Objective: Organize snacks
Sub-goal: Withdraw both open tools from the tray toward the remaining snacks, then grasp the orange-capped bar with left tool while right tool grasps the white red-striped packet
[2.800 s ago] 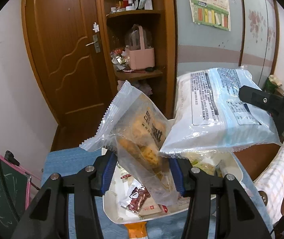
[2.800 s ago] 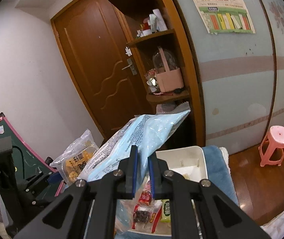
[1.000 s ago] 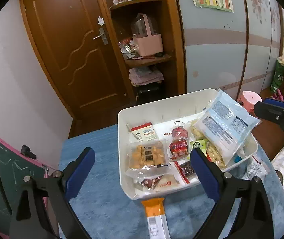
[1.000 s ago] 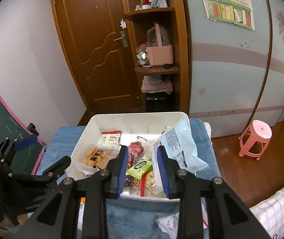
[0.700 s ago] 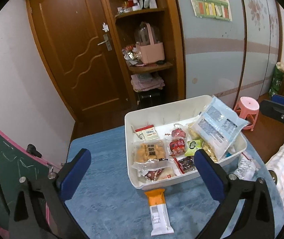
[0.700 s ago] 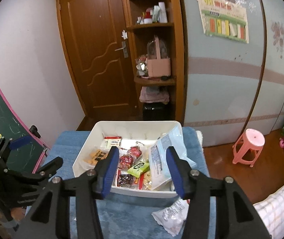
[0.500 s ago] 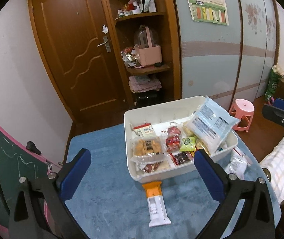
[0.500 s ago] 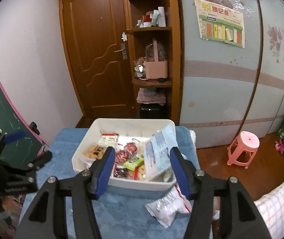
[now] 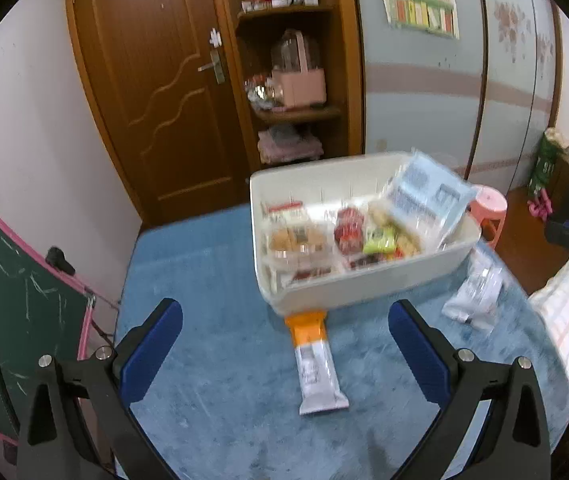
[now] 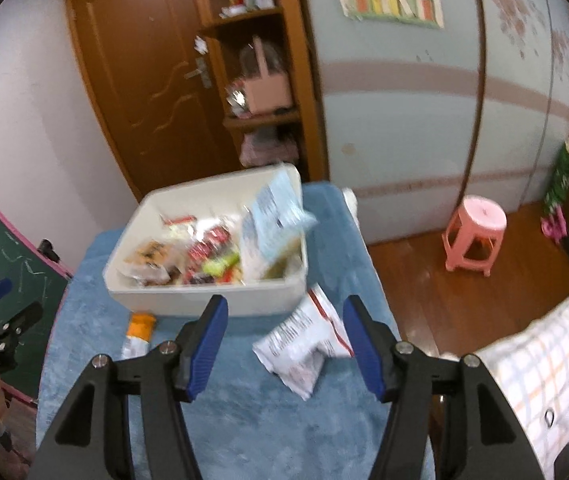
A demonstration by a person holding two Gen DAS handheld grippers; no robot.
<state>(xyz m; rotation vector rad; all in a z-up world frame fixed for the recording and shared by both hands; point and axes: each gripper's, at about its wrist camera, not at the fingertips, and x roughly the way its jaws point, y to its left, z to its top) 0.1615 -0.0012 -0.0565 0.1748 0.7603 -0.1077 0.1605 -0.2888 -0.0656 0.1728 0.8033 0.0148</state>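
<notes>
- Blue fleece-covered desk [image 9: 220,280], carrying white bin [image 9: 364,292] toward its far right; bare cloth open on the near and left sides.
- Orange-and-white snack bar [image 9: 316,360], flat on the cloth, long axis running near-to-far, orange end touching or tucked under the bin's near wall.
- White crinkled snack bag [image 10: 304,340], loose on the cloth just beside the bin's near right corner, close to the desk's right edge.
- Pale blue packet [image 9: 424,196], leaning tilted over the bin's right rim, above mixed small snacks.
- Left gripper [image 9: 284,344], jaws spread wide, holding nothing, hovering over the bar.
- Right gripper [image 10: 284,344], jaws wide apart, empty, framing the white bag.
</notes>
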